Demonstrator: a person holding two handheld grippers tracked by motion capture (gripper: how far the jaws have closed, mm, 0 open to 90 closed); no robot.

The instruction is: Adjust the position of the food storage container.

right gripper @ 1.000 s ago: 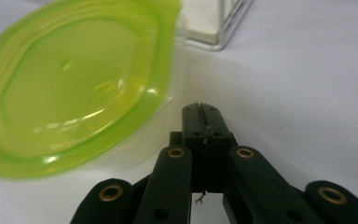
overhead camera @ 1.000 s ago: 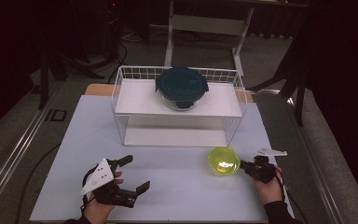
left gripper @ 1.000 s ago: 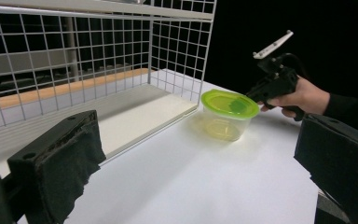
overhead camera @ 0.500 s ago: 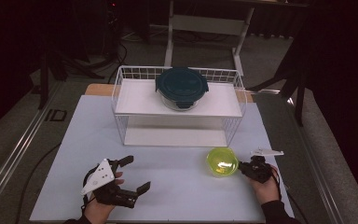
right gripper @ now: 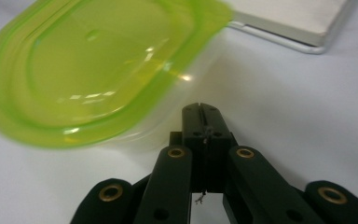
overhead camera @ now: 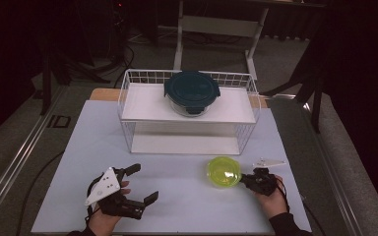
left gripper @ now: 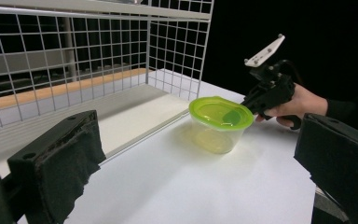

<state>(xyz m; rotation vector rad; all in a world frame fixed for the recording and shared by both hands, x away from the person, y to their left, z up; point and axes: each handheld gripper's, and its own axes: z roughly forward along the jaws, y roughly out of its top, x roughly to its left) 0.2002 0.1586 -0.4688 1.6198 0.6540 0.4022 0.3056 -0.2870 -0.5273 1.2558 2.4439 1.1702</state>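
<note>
High view: the lime-lidded tub (overhead camera: 223,171) is not yet gripped; the closed right claw (overhead camera: 245,179) is held at its rim, while the left claw (overhead camera: 142,183) is kept open, idle.

**A:** what's that green thing I'm working on?

**B:** small round tub (overhead camera: 223,171), clear yellowish body with a lime-green lid (left gripper: 220,112) still on. From my high view it's standing upright on the white tabletop (overhead camera: 187,196), around 5 o'clock from the middle of the table.

**A:** lid flat?

**B:** yep, seated all round, a little tab sticking out at the rim.
</note>
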